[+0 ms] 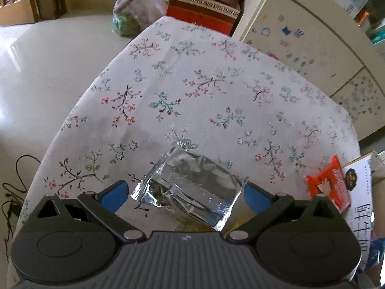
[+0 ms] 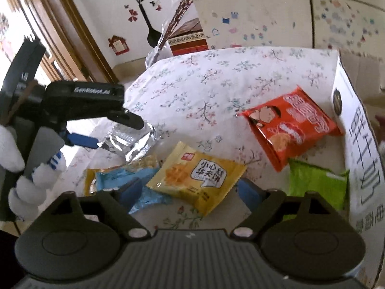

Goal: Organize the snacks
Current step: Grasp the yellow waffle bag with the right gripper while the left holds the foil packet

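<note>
A silver foil packet lies between the blue fingers of my left gripper, which is open around it just above the floral tablecloth. The right wrist view shows the same packet at the left gripper's tips. My right gripper is open and empty, over a yellow packet. Around it lie a blue packet, an orange packet and a green packet. The orange packet also shows in the left wrist view.
A white cardboard box with large printed characters stands at the table's right edge, also in the left wrist view. A cream cabinet with stickers stands behind the table. A red-brown box and a plastic bag sit on the floor beyond.
</note>
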Demonstrator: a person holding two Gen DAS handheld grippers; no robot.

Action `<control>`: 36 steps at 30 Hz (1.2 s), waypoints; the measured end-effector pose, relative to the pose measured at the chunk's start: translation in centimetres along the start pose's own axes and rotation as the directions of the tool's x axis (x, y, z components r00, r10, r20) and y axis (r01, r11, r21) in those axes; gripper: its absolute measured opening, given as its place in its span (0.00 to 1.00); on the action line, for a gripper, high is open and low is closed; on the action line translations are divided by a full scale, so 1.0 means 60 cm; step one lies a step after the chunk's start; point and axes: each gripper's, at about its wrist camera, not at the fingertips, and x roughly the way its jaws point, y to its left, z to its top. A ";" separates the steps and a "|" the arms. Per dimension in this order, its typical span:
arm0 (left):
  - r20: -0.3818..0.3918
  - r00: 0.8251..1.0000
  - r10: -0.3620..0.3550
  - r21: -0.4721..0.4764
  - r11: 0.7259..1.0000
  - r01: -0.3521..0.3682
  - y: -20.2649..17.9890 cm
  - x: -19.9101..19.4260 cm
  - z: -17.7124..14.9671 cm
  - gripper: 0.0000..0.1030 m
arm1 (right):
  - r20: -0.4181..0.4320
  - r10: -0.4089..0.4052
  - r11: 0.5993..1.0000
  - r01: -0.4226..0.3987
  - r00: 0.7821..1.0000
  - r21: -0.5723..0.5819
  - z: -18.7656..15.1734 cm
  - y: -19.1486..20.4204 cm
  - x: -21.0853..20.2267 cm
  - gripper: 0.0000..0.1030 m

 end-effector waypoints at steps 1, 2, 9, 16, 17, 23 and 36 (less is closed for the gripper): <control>0.000 1.000 0.001 -0.006 1.000 -0.001 -0.001 0.002 -0.002 1.00 | 0.004 -0.009 1.000 0.009 1.000 -0.013 0.000 0.003 0.004 0.85; -0.001 1.000 0.001 -0.008 1.000 -0.001 -0.003 0.005 0.000 1.00 | 0.009 -0.014 0.999 0.015 1.000 -0.031 0.001 0.006 0.007 0.85; -0.001 0.999 0.053 0.027 0.998 -0.053 -0.017 0.023 0.006 1.00 | -0.045 0.058 0.998 -0.058 0.997 -0.004 -0.006 0.008 0.021 0.91; 0.054 0.981 0.186 0.147 0.970 -0.192 -0.019 -0.004 0.011 1.00 | -0.110 0.146 0.982 -0.158 0.983 -0.105 -0.002 0.031 -0.010 0.90; 0.050 0.987 0.153 0.118 0.980 -0.158 -0.014 -0.007 0.012 1.00 | -0.100 0.123 0.983 -0.135 0.987 -0.124 0.000 0.032 -0.012 0.90; 0.011 0.995 0.094 0.051 0.994 -0.095 -0.014 0.005 0.017 1.00 | -0.011 0.024 0.992 -0.026 1.000 -0.124 0.018 0.021 -0.004 0.90; -0.029 0.986 0.162 0.143 0.977 -0.156 -0.020 0.045 -0.007 1.00 | 0.002 -0.065 0.992 0.065 0.998 -0.111 0.017 0.018 0.056 0.90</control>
